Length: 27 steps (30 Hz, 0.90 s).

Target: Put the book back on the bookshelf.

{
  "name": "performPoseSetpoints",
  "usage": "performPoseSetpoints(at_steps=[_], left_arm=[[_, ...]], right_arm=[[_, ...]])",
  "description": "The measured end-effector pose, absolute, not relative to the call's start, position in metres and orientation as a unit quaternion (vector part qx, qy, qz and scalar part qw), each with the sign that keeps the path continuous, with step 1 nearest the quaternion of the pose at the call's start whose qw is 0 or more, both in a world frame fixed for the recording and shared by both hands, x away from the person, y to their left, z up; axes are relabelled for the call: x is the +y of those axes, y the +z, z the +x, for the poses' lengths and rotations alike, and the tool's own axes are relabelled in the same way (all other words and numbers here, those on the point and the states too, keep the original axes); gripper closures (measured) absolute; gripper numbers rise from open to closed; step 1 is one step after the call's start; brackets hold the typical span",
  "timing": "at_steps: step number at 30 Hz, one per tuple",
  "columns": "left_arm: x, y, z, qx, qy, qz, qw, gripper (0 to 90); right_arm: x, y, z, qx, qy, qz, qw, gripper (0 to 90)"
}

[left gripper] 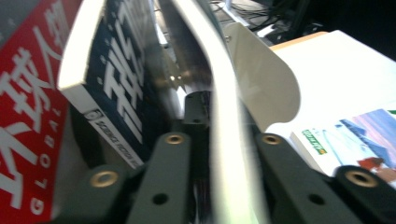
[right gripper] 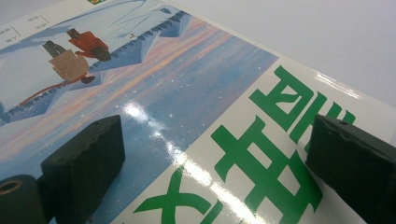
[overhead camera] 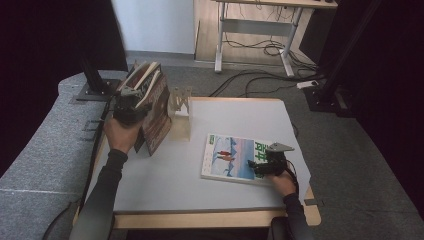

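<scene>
My left gripper is raised at the table's left edge, shut on a thin white-edged book that stands tilted among leaning books. To its left in the left gripper view are a dark blue book and a red one. A book with a snowy picture and green lettering lies flat on the table. My right gripper hovers low over that book's near right corner, open. Its two pads stand wide apart above the green characters.
A clear bookend stands just right of the leaning books, its white curved plate beside the held book. The table's wooden front edge is near my forearms. Cables and a desk frame lie on the floor beyond.
</scene>
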State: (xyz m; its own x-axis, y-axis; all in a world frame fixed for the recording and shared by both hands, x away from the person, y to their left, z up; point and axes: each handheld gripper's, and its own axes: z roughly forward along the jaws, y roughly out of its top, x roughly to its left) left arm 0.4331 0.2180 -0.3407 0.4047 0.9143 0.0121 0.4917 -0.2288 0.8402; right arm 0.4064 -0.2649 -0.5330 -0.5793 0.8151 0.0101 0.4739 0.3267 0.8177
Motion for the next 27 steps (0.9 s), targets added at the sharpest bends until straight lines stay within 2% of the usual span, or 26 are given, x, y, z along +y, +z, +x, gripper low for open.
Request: performPoseSetpoints(at_steps=[8, 27], left_arm=[[0.216, -0.344, 0.441, 0.483, 0.277, 0.718, 0.418, 84.2], [0.211, -0.35, 0.464, 0.478, 0.297, 0.708, 0.427, 84.2]], right_arm=[[-0.265, -0.533, 0.406, 0.787, 0.412, 0.41, 0.206, 3.8], [-0.265, -0.533, 0.407, 0.786, 0.414, 0.41, 0.206, 3.8]])
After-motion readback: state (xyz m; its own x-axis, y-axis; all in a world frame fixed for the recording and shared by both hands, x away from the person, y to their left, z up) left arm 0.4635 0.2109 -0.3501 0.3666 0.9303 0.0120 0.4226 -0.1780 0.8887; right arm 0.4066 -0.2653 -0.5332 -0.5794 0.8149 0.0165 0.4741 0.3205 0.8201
